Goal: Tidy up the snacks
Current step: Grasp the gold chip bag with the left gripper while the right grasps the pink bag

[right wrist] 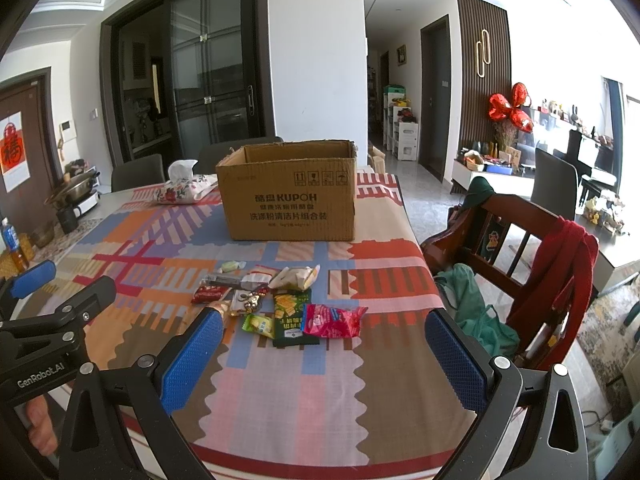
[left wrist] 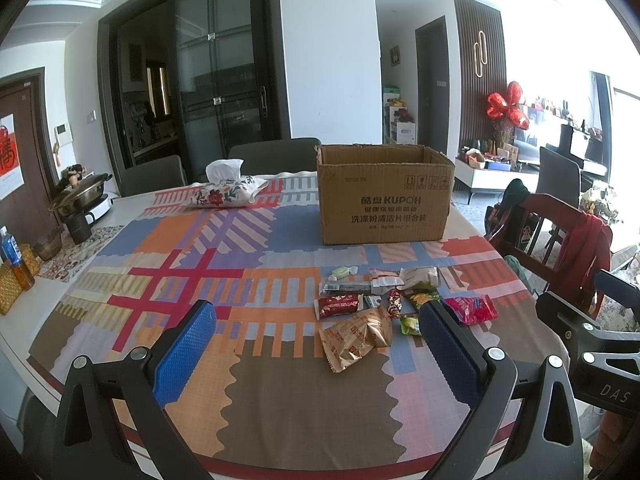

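1. The box [right wrist: 290, 196] is matt brown corrugated cardboard, its rim rough.
2. The snacks [right wrist: 280, 300] sit in glossy, crinkled plastic and foil wrappers.
3. The tablecloth [left wrist: 260, 380] is matt woven cloth.
4. The gripper pads [left wrist: 186, 354] are blue, dimpled rubbery plastic on smooth black frames.
5. The chair [right wrist: 500, 240] is glossy dark wood.
6. The pot [left wrist: 82, 194] is shiny metal.
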Demonstrator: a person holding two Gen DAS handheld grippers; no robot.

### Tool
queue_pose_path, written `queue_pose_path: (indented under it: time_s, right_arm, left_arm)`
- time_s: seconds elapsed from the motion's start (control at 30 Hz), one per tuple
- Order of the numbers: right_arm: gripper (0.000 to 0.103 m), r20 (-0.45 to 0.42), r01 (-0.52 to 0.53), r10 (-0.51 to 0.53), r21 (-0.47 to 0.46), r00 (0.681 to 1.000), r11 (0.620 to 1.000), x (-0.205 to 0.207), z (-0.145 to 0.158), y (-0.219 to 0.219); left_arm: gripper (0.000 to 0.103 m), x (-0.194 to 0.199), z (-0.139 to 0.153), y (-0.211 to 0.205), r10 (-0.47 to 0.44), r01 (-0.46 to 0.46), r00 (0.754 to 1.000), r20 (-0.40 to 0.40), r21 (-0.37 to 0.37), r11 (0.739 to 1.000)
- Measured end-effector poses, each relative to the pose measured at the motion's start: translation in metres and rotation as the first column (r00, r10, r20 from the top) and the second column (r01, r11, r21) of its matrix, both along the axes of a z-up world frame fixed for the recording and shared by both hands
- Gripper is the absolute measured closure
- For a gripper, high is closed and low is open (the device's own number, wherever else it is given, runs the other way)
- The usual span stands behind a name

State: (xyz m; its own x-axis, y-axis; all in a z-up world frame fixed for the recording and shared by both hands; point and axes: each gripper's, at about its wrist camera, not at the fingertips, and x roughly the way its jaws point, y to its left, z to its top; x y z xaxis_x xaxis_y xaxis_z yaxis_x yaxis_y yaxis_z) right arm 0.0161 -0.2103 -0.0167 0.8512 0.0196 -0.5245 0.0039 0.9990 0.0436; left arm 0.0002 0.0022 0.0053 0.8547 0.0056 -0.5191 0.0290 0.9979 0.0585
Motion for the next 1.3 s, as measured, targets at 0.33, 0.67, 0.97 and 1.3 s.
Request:
queue_pose_path:
  time_s: [0.33, 0.67, 0.97, 1.3]
  right_arm:
    - [0.001, -0.004, -0.001, 0.001, 0.001, 1.000, 1.000, 0.002, 0.001, 0.000]
    - [0.001, -0.095, -0.025, 0.029, 0.037, 0.995, 0.999, 0.021, -0.021, -0.002]
    - [0.004, -0.193, -0.053, 0.068, 0.082, 0.979, 0.995, 0.053, -0.052, -0.012]
    - [0.014, -0.254, -0.066, 0.091, 0.106, 0.963, 0.992, 0.090, -0.083, -0.018]
  left_arm:
    - [0.000, 0.000, -0.002, 0.000, 0.000, 0.000, 1.000, -0.005, 0.000, 1.000]
    - [0.001, 0.015, -0.022, -0.007, -0.054, 0.053, 0.995, -0.082, -0.011, 0.999]
    - [0.007, 0.035, -0.053, -0.031, -0.110, 0.118, 0.984, -0.143, 0.047, 0.992]
    - [0.012, 0.063, -0.089, -0.050, -0.153, 0.177, 0.961, -0.230, 0.087, 0.980]
